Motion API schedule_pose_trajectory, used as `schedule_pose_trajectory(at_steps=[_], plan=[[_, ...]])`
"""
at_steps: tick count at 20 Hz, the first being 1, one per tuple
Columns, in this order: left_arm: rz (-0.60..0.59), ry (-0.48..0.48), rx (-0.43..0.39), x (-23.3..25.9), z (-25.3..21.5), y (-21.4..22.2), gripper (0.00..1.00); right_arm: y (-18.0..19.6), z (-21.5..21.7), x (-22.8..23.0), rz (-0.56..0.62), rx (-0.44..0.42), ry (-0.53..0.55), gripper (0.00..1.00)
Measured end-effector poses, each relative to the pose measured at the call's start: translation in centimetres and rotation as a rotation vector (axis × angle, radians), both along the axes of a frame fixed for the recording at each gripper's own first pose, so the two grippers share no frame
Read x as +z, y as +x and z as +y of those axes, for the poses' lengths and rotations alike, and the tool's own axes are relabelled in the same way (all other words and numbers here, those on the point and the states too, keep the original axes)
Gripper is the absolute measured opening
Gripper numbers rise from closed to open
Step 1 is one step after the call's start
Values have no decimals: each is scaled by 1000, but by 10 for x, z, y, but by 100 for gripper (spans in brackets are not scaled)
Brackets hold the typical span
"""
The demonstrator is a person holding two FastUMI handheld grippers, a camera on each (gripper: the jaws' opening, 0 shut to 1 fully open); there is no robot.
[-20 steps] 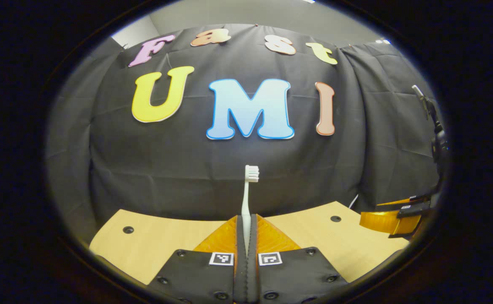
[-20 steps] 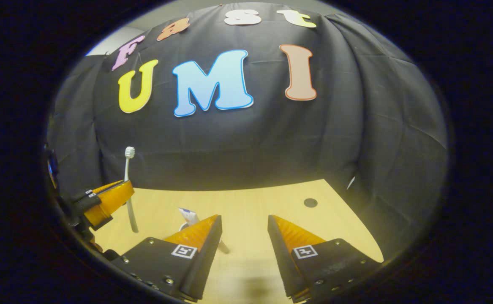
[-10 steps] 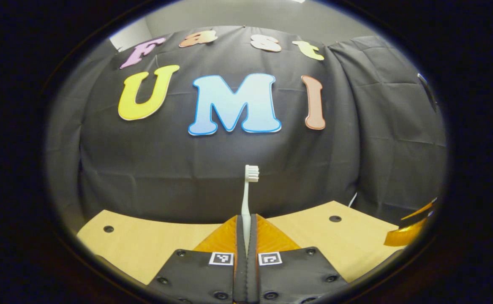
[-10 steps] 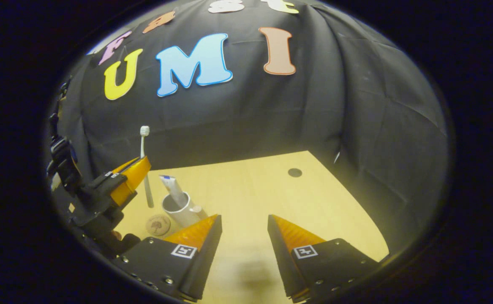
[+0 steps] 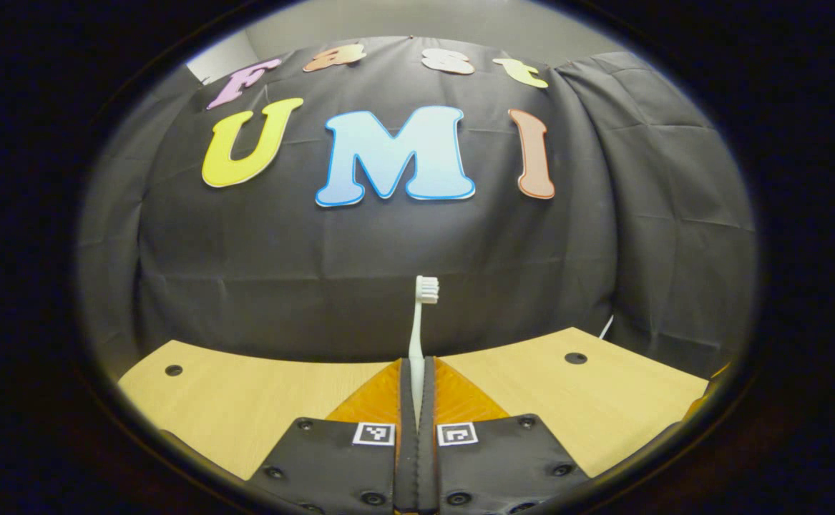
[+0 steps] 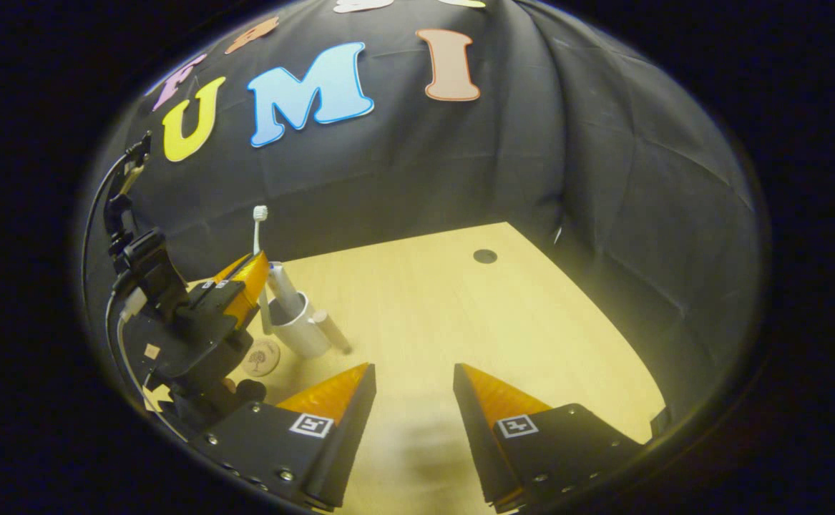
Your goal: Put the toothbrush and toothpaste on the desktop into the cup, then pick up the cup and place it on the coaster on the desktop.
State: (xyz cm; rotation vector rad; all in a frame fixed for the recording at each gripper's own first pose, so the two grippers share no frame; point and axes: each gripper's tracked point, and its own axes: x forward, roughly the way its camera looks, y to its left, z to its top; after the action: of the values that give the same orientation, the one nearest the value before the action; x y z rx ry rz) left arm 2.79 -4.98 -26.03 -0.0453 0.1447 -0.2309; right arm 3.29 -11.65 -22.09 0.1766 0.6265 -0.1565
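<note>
I hold the left gripper (image 5: 417,390) with its fingers closed tight on the toothbrush (image 5: 418,322), clamped low on the handle; the head stands upright, bristles uppermost, long axis vertical. From the right gripper view the same gripper (image 6: 245,275) sits just left of the cup (image 6: 301,330), and the toothbrush (image 6: 257,232) handle hangs down beside the cup's near rim, not yet inside as far as I can judge. The toothpaste (image 6: 282,286) already stands in the cup, leaning toward the left gripper. A second slim item (image 6: 331,330) lies touching the cup on its right; I cannot tell what it is. The coaster (image 6: 261,356) lies flat on the worktop (image 6: 460,315), just in front of the cup.

The right gripper (image 6: 408,390) is wide open, holding nothing, hovering over bare worktop well to the right of the cup.

Judgement: the left gripper is the nearer one. The coming move turns on shifting the handle tip slightly rightward over the cup mouth, then lowering along the vertical axis. The toothpaste crowds the mouth on the left side. Open room lies right and rearward; the worktop's far edge meets the cloth wall.
</note>
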Motion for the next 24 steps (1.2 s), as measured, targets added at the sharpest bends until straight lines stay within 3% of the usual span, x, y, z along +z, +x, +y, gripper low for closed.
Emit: schedule_pose_trajectory(at_steps=[18,21,24], plan=[[28,13,47,-54,-1,-12,8,-18,1,-22,54,6,-6,68],[1,22,31,-44,-1,-11,8,-18,4,-27,62,15,-9,68],[-133,-2,19,8,2,-11,7,-20,6,-33,76,10,2,71]])
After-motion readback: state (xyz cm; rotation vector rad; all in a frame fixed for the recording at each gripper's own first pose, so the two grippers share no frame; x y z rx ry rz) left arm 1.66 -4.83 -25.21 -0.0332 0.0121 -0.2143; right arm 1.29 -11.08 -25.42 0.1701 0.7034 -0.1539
